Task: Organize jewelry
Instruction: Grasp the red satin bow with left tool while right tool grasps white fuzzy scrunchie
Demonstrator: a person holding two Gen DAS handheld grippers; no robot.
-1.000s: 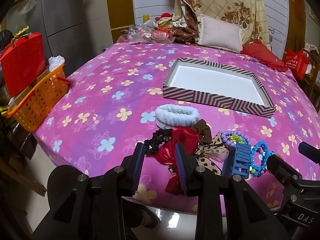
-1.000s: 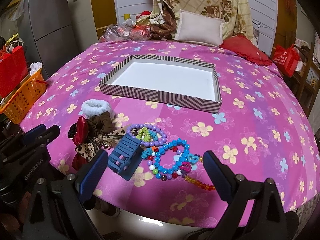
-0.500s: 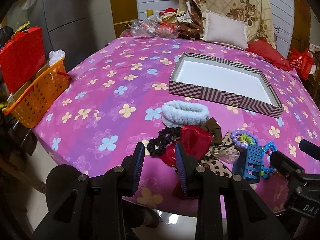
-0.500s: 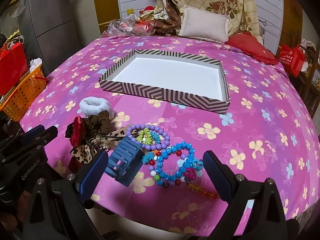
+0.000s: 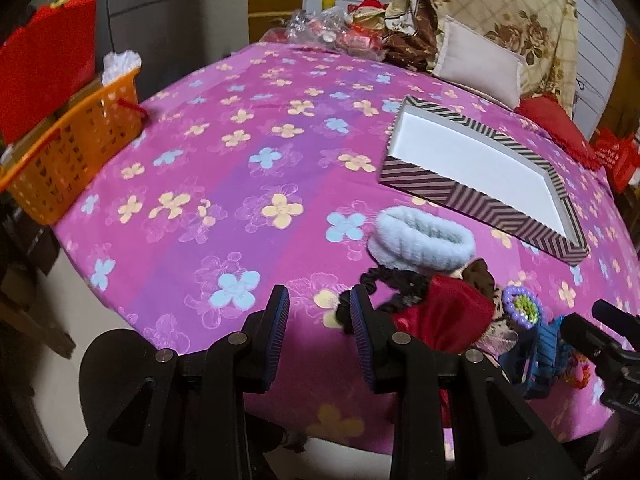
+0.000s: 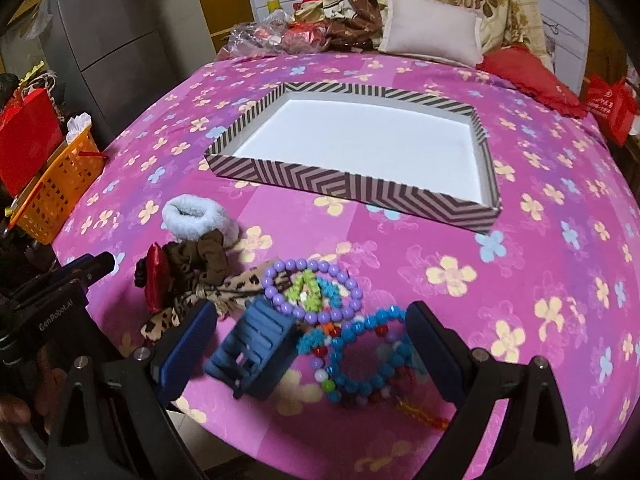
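Observation:
A pile of hair and bead pieces lies near the front edge of the pink flowered bed. It holds a white fluffy scrunchie (image 5: 424, 240) (image 6: 196, 216), a black scrunchie (image 5: 384, 284), a red bow (image 5: 444, 316) (image 6: 156, 276), a blue claw clip (image 6: 256, 352) and purple (image 6: 312, 292) and blue bead bracelets (image 6: 368, 356). Behind it sits an empty striped tray (image 5: 472, 200) (image 6: 360, 190). My left gripper (image 5: 319, 304) is open just left of the black scrunchie, nothing between its fingers. My right gripper (image 6: 308, 320) stands wide open over the clip and bracelets, not touching them.
An orange basket (image 5: 68, 156) (image 6: 56, 184) and a red bag (image 5: 36, 76) stand off the bed's left side. A pillow (image 6: 432, 28) and heaped bedding lie at the head of the bed. The bed's edge runs just under both grippers.
Both grippers have come closer to the pile and lower. The left one has shifted left, so the pile now lies to the right of its fingers. Neither gripper's opening has changed.

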